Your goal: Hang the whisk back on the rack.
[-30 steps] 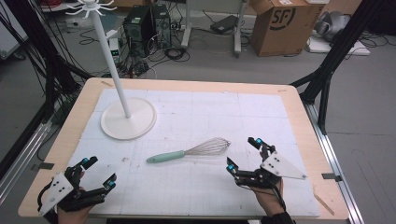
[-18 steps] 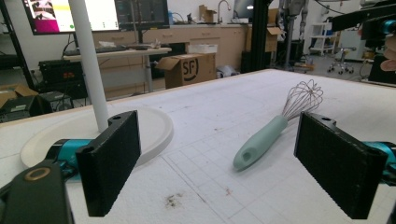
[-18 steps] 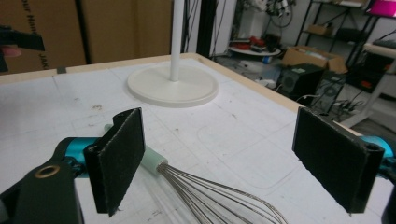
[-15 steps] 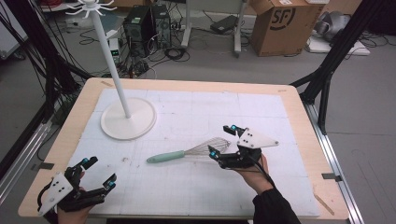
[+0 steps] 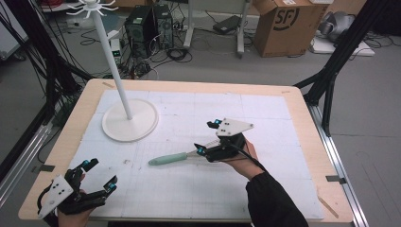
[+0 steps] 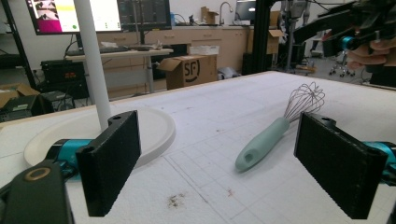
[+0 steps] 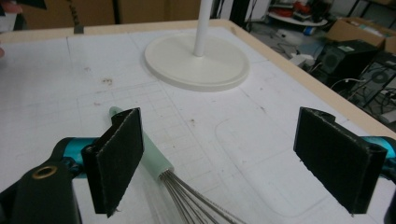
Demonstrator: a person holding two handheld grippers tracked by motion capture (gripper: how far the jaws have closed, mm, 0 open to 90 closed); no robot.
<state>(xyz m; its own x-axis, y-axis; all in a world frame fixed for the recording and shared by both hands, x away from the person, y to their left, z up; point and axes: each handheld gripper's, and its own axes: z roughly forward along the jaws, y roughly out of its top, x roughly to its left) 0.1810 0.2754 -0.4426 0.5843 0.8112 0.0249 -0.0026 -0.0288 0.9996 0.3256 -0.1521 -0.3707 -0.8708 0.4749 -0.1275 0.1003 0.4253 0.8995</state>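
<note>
The right gripper (image 5: 211,137) has travelled in from the near right edge of the white foam-covered table (image 5: 265,109) and now hangs over the wire end of the mint-green-handled wire whisk (image 5: 176,157), which a second ago lay uncovered in the high view. The whisk itself has not shifted: it lies flat near the middle of the table, handle pointing toward the left gripper (image 5: 98,175), wire loops under the right hand (image 5: 241,158). From the right gripper view, the jaws stand wide apart with nothing between the pads; the handle's neck (image 7: 156,165) passes just beside the left pad (image 7: 119,161) and the wires run off the bottom edge, so contact cannot be confirmed and no grasp is made. The left gripper has kept its place at the near left corner, jaws likewise spread wide and empty, its own view looking across at the whisk (image 6: 266,140) and at the white round-based stand with a tall post (image 6: 100,121) beyond. In the high view that stand's base (image 5: 130,120) sits well apart from the whisk, toward the far left. Assessment: the approach to the whisk appears complete, and the pick-up is the step in hand. The jaws straddle the junction of handle and wires at an offset; closing there risks pinching springy wire, not the firm handle.
</note>
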